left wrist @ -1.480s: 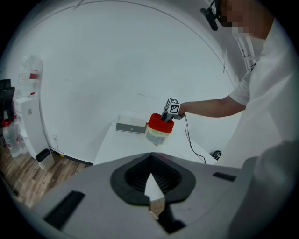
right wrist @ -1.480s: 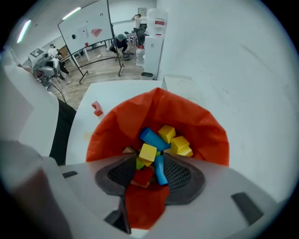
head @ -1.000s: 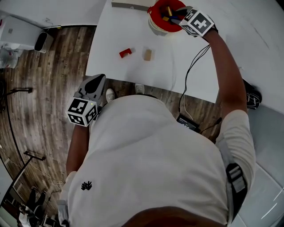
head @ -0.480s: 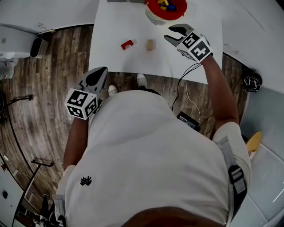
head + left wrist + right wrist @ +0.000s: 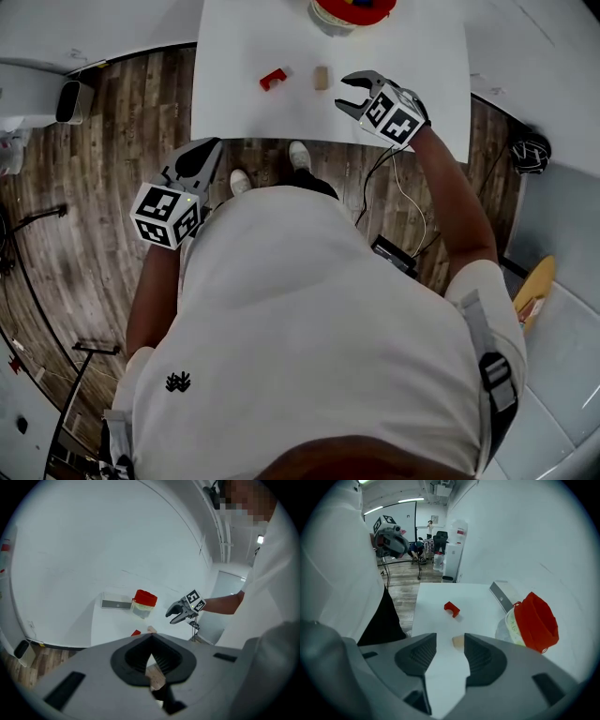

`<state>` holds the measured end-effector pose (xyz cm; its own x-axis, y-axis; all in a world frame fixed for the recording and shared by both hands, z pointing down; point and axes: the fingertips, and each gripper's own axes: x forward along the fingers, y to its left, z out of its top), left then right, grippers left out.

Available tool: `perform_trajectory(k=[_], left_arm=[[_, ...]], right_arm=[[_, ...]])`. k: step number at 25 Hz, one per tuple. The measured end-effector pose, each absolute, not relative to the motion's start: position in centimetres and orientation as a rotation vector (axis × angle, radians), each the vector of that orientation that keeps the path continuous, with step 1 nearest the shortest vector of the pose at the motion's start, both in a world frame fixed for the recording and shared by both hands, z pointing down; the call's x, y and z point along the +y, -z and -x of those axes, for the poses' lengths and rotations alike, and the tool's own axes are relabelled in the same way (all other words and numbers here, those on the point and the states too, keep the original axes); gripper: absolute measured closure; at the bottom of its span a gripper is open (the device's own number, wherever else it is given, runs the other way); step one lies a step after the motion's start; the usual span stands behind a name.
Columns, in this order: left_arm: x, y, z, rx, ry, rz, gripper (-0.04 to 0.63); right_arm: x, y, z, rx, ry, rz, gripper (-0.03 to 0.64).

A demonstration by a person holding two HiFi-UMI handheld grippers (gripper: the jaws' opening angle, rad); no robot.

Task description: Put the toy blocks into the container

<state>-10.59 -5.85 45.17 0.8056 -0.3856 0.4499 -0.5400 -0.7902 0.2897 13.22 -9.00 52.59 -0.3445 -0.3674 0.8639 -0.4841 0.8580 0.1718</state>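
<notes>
Head view: the white table (image 5: 244, 56) fills the upper middle of the frame. The container (image 5: 352, 11), red-rimmed with coloured pieces inside, is cut off by the top edge. Below and left of it lie a red block (image 5: 273, 79) and, just to its right, a tan block (image 5: 322, 78), the two apart from each other. The right gripper (image 5: 343, 94) hangs over the table's lower right part, just right of the tan block. The left gripper (image 5: 208, 150) is at centre left, over the wooden floor (image 5: 94, 141) and off the table.

Left gripper view: the left gripper (image 5: 150, 641) has its jaws closed together with nothing between them. Beyond them, at centre frame, are the container (image 5: 144, 603), a grey bar (image 5: 116, 604) to its left, the red block (image 5: 136, 633), the tan block (image 5: 151, 629) and, further right, the right gripper (image 5: 176, 614).

Right gripper view: the right gripper (image 5: 450, 638) has its jaws apart, and they have just been opening. Nothing is held between them. The tan block (image 5: 458, 641) lies on the table beyond the gap, close to the right-hand jaw. The red block (image 5: 451, 608) lies higher up, the container (image 5: 529, 623) is at right, and the left gripper (image 5: 391, 541) shows at upper left
</notes>
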Motion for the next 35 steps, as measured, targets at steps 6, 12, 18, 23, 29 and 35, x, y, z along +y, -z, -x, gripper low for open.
perform_trajectory(k=[6, 12, 18, 23, 29, 35], left_arm=[[-5.9, -45.3, 10.6, -0.731, -0.51, -2.572, 0.589], [-6.4, -45.5, 10.1, -0.82, -0.484, -2.53, 0.589], [-6.7, -45.8, 9.1, -0.9, -0.465, -2.478, 0.589], [-6.8, -45.9, 8.1, -0.963, -0.466, -2.439, 0.589], [-7.1, -45.9, 7.5, -1.019, -0.477, -2.413, 0.589], [-7.3, -45.9, 7.0, -1.044, -0.473, -2.398, 0.589]], right_arm=[[-10.5, -55.5, -13.6, -1.937, -0.11, -0.526, 0.382], [-12.8, -58.6, -14.2, -1.905, -0.1, -0.402, 0.354], [-14.2, -61.5, -14.2, -1.89, -0.127, -0.302, 0.337], [-15.0, -63.8, -14.3, -1.874, -0.143, -0.236, 0.327], [-15.4, -65.2, -14.0, -1.845, -0.134, -0.174, 0.327], [-15.4, -65.2, -13.2, -1.848, -0.138, -0.165, 0.33]])
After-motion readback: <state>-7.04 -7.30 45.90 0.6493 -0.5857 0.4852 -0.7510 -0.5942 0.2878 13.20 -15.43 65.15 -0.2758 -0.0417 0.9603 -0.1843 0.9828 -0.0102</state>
